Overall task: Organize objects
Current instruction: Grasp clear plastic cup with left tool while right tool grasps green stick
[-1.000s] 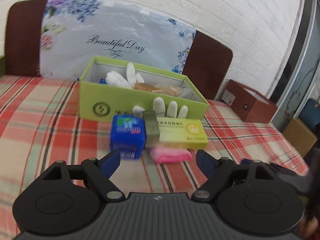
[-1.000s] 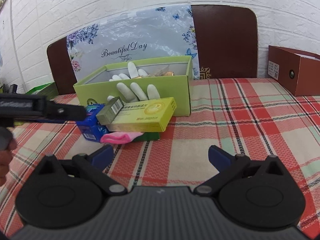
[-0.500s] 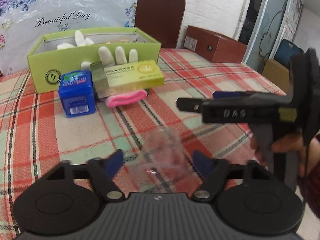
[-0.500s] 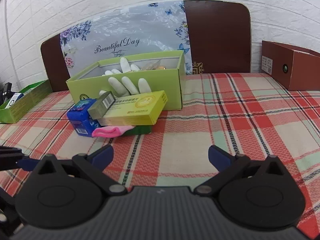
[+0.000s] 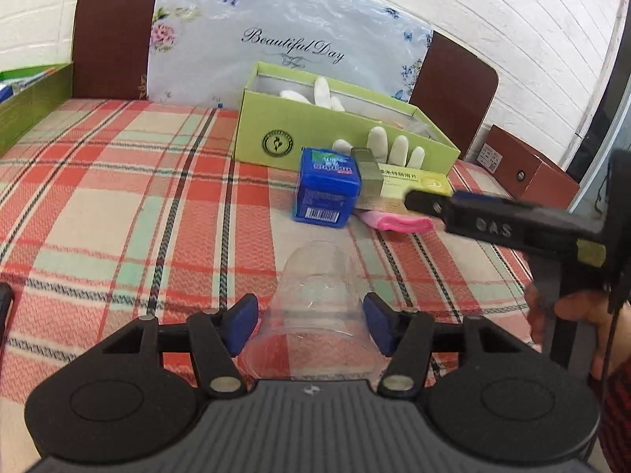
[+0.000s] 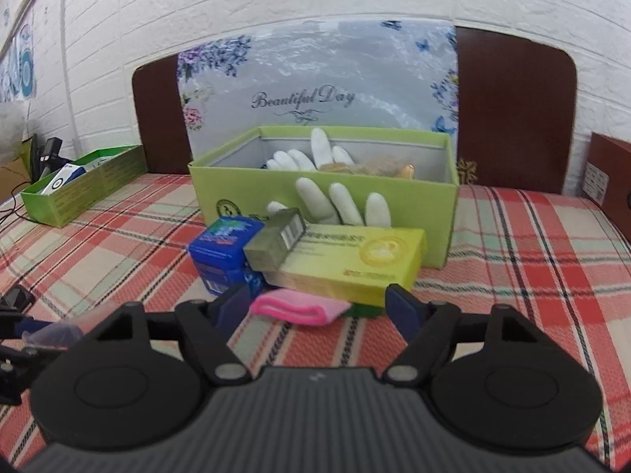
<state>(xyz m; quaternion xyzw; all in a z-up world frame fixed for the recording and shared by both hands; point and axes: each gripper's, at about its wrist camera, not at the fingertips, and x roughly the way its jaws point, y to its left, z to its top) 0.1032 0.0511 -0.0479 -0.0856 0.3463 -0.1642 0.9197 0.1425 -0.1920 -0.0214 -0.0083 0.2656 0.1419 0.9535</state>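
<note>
Clear plastic cup, lying on its side on the red plaid counter, sits between the blue pads of my left gripper; the jaws have just been closing, and I cannot tell whether they press it. My left gripper tilts down at the counter. My right gripper, half open and just narrowed, holds nothing; it points, tilted down, at the pink folded cloth under the yellow-green flat carton, beside the blue box.
</note>
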